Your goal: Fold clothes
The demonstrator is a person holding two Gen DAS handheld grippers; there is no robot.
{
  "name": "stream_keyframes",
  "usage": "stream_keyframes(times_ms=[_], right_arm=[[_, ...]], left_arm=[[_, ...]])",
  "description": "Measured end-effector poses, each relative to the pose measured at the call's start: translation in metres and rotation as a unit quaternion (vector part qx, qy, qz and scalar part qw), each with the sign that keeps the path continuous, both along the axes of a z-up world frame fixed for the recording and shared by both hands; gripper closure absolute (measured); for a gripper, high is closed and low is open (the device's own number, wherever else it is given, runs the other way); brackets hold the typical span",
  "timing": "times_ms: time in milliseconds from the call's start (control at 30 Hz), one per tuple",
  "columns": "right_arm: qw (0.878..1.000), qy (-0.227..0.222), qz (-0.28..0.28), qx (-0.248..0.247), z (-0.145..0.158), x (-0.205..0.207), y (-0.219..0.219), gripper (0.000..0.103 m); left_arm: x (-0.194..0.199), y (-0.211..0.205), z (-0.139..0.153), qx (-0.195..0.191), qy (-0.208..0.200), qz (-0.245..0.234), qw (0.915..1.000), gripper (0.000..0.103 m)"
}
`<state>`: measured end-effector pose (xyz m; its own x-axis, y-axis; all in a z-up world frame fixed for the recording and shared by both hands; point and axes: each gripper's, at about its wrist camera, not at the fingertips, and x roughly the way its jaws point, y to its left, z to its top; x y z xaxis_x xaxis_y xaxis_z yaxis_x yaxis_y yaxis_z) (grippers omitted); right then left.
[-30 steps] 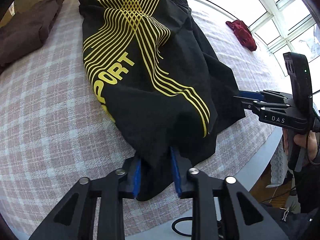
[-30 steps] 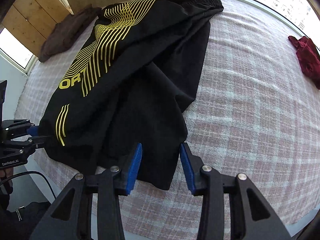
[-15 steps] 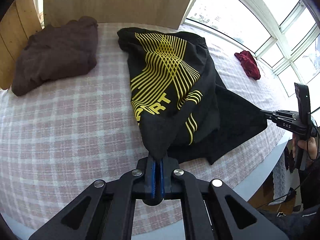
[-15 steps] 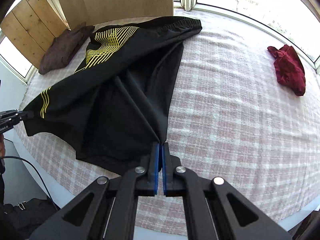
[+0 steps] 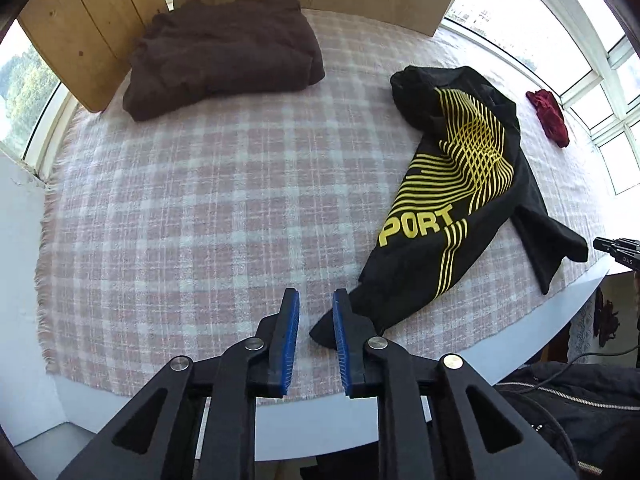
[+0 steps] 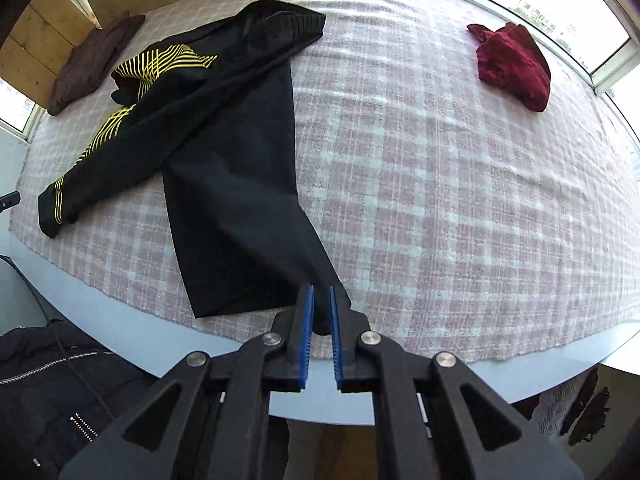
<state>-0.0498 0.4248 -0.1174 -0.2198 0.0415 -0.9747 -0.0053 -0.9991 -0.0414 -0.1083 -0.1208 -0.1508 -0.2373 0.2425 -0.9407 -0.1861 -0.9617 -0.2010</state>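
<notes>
Lying on a pink-and-white checked cloth (image 5: 192,200) that covers the desk (image 5: 328,420), the black shorts (image 5: 460,208) with yellow stripes and the letters "PORT" are spread with both leg ends toward the near edge. In the left wrist view, the left gripper (image 5: 316,336) points down over the cloth near that edge; its blue-padded fingers (image 5: 290,336) stand apart and are opening, with bare cloth in the gap. One corner of a shorts leg lies just beside and partly behind the right-hand finger, and it is not pinched.

In the right wrist view, the right gripper (image 6: 320,332) hangs over the end of the other leg of the shorts (image 6: 232,184). Its fingers (image 6: 306,328) are slightly apart and opening, and a dark tip of the fabric sits in the narrow gap between them; whether the pads touch it cannot be told.

A folded brown garment (image 5: 224,56) lies at the far side of the desk against wooden boards (image 5: 92,28). A crumpled dark red garment (image 6: 512,64) lies well apart from the shorts, near the windows (image 6: 560,4). A black jacket with a zip (image 6: 60,392) shows below the desk edge.
</notes>
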Motion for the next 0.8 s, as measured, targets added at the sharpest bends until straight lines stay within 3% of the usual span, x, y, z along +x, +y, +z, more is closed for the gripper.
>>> stream_keyframes(times_ms=[33,100,200,333,433,633,800], right_arm=[[1.0,0.019,0.005,0.007,0.007,-0.014,0.001,0.065],[0.998,0.056,0.025,0.023,0.019,-0.049,-0.001,0.054],[0.995,0.082,0.045,0.037,0.012,-0.111,-0.009,0.054],[0.994,0.084,0.066,0.038,-0.016,-0.196,-0.021,0.054],[0.992,0.073,0.088,0.058,-0.039,-0.241,-0.029,0.054],[0.99,0.06,0.116,0.053,-0.064,-0.279,-0.034,0.054],[0.991,0.05,0.117,0.044,-0.077,-0.291,-0.029,0.054]], left_arm=[[-0.011,0.01,0.007,0.006,0.013,-0.012,0.9998,0.071],[-0.042,0.039,0.014,0.024,0.031,-0.043,0.9983,0.07],[-0.095,0.085,0.013,0.052,0.05,-0.08,0.9942,0.07],[-0.16,0.145,-0.012,0.043,0.053,-0.103,0.9924,0.07],[-0.186,0.187,-0.032,0.0,0.058,-0.144,0.9879,0.07],[-0.203,0.222,-0.062,-0.063,0.058,-0.214,0.9731,0.07],[-0.215,0.226,-0.083,-0.11,0.056,-0.235,0.9641,0.07]])
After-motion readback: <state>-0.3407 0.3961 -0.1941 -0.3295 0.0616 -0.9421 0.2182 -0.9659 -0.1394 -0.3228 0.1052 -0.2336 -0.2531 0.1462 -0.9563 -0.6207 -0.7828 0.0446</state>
